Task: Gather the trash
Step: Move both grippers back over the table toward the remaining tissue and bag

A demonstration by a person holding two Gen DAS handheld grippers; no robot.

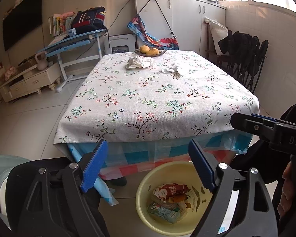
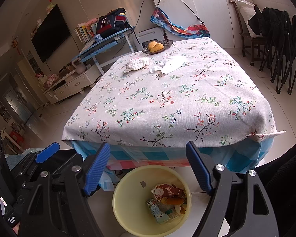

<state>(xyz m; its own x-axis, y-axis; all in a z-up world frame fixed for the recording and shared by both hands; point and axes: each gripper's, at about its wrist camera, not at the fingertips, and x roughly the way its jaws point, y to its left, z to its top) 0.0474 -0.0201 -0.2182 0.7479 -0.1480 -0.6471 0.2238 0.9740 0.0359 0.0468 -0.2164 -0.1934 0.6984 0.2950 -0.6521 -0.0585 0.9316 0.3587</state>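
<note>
A yellow bin (image 1: 146,181) stands on the floor below the table's near edge and holds cartons and wrappers (image 1: 167,199); it also shows in the right wrist view (image 2: 128,189). Two crumpled white papers lie far down the floral tablecloth: one (image 1: 139,62) (image 2: 137,63) left, one (image 1: 172,68) (image 2: 170,64) right. My left gripper (image 1: 148,167) is open and empty above the bin. My right gripper (image 2: 148,167) is open and empty above the bin too; it shows at the right edge of the left wrist view (image 1: 266,128).
A woven bowl with yellow fruit (image 1: 150,51) (image 2: 157,46) sits at the table's far end. Black folding chairs (image 1: 244,59) stand to the right. A blue desk (image 1: 73,41) and low TV cabinet (image 1: 27,81) are at the left. White cupboards (image 1: 183,19) line the back wall.
</note>
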